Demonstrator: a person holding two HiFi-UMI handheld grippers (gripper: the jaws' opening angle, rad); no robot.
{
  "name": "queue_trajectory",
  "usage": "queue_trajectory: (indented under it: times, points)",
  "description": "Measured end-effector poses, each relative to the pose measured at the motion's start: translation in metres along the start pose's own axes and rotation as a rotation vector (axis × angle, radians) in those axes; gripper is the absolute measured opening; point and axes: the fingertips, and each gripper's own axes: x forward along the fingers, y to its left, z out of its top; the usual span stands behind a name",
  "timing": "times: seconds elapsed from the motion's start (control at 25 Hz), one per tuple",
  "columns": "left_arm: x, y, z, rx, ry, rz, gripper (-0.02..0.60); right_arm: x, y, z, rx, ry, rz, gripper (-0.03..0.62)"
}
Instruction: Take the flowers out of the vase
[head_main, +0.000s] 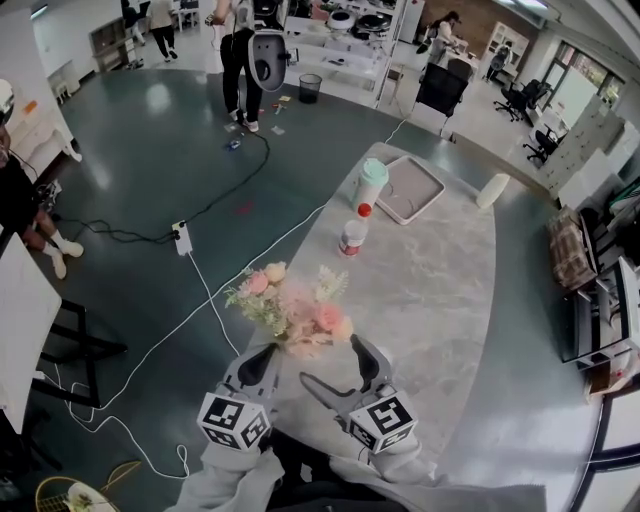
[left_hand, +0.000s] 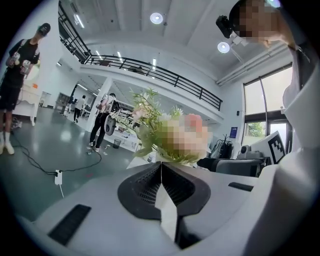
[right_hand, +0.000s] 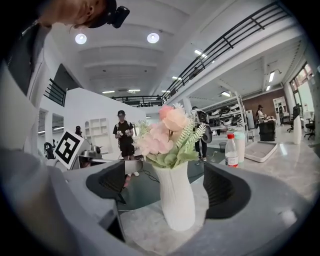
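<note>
A bunch of pink and cream flowers (head_main: 293, 310) with green leaves stands in a white ribbed vase (right_hand: 175, 197) near the front of the marble table (head_main: 440, 290). In the head view the blooms hide the vase. My right gripper (right_hand: 167, 180) is open wide, with the vase standing between its jaws and neither pad touching it. It reaches in from the front right (head_main: 335, 368). My left gripper (head_main: 268, 355) is shut with nothing seen held. It points at the flowers (left_hand: 170, 137) from the front left, its tips (left_hand: 160, 165) just short of them.
Farther back on the table stand a red-capped bottle (head_main: 352, 237), a green-lidded cup (head_main: 371, 183), a white tray (head_main: 408, 189) and a white cylinder (head_main: 492, 190). The table's left edge runs close beside the vase. White cables (head_main: 205, 285) lie on the floor, and people stand far off.
</note>
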Motion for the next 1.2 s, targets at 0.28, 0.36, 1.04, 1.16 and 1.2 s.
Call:
queue_trajectory:
  times: [0.28,0.36,1.04,1.16,1.2]
  points:
    - [0.001,0.014,-0.008,0.004,0.014,0.032,0.005,0.018,0.003,0.003,-0.046,-0.006,0.017,0.488]
    - [0.003,0.016,-0.008,-0.001,0.011,0.037,0.005,0.020,0.003,0.007,-0.060,-0.019,0.007,0.488]
    - [0.034,0.013,0.016,0.010,-0.061,-0.037,0.005,0.042,-0.002,0.023,-0.147,-0.070,-0.011,0.488]
    - [0.032,0.012,0.017,0.017,-0.063,-0.059,0.005,0.046,0.008,0.026,-0.167,-0.064,0.002,0.488]
    - [0.032,0.011,0.018,0.017,-0.064,-0.065,0.005,0.047,0.009,0.027,-0.169,-0.069,0.005,0.488]
